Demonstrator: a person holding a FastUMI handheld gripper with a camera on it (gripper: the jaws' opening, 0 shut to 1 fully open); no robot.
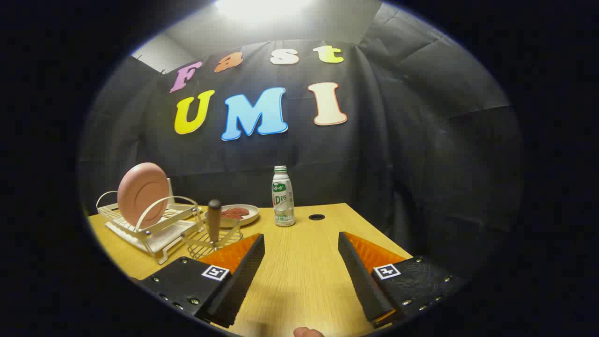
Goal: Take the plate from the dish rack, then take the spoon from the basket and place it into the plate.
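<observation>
While the claw (302,243) gapes empty, one plate (142,189) stands racked — one spoon (214,222) basketed, one bottle (282,196).

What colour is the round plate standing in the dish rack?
Pink. The round plate shows best in the gripper view, beyond the open fingers.

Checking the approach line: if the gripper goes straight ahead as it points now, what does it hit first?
Likely nothing close: the gripper, jaws open, faces bare wooden table. The white plastic bottle with green cap stands slightly left of the line; depth is unclear.
</observation>
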